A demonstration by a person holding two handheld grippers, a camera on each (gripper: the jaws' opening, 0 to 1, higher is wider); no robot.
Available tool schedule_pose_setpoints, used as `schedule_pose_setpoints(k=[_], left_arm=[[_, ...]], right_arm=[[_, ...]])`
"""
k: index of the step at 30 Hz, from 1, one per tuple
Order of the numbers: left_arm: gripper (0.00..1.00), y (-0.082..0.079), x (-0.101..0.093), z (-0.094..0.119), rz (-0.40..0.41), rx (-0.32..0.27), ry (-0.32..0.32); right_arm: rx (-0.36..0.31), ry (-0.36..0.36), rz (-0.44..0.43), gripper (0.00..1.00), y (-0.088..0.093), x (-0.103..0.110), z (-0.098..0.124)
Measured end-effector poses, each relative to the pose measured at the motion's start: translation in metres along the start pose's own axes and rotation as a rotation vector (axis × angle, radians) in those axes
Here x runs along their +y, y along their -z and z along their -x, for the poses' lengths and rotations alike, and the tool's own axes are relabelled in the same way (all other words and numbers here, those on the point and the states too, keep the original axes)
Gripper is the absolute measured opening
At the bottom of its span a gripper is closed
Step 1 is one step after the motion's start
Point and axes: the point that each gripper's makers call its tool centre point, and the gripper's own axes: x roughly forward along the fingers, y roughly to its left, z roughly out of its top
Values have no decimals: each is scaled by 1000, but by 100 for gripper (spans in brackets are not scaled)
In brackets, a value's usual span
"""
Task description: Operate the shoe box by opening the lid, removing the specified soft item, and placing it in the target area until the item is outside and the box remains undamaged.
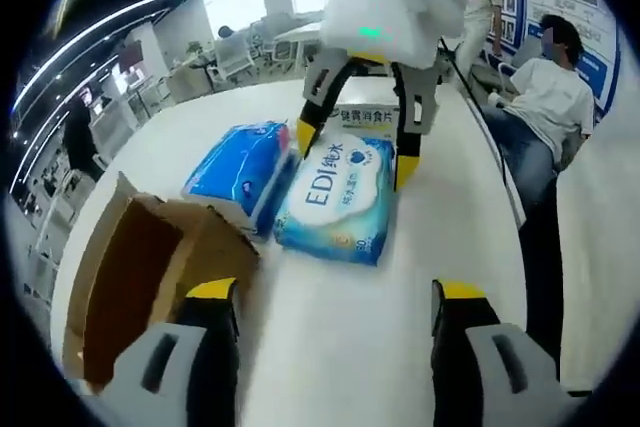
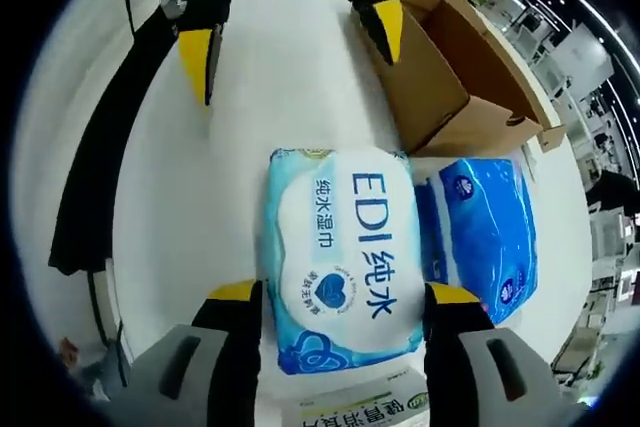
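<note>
Straddling the wet-wipes pack [image 2: 340,257] on the white desk [image 2: 290,77], the right tool [image 2: 340,312] is spread wide. The left tool [image 1: 335,307], spread too, hovers apart. The open cardboard shoe box [image 1: 140,277] lies at the pack's eight o'clock in the left gripper view.

1. Shoe box [image 1: 150,267] [image 2: 455,77]: plain brown cardboard, lid flaps open, lying on the white table with its opening facing up; no damage can be seen.
2. Wipes pack [image 1: 337,197] [image 2: 340,252]: soft, flat, light blue and white, printed "EDI" with Chinese characters (a blue heart mark shows near one end in the right gripper view). It lies face up on the table, outside the box and just beside it.
3. Blue pack [image 1: 240,172] [image 2: 480,227]: soft, darker blue with white marks, lying flat between the wipes pack and the box, touching the wipes pack along its side.
</note>
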Motion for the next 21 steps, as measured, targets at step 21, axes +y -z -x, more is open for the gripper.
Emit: schedule_pose_setpoints(k=[21], left_arm=[[65, 97, 96, 109, 80, 181, -247]], right_arm=[[47, 20, 24, 59, 4, -1, -6]])
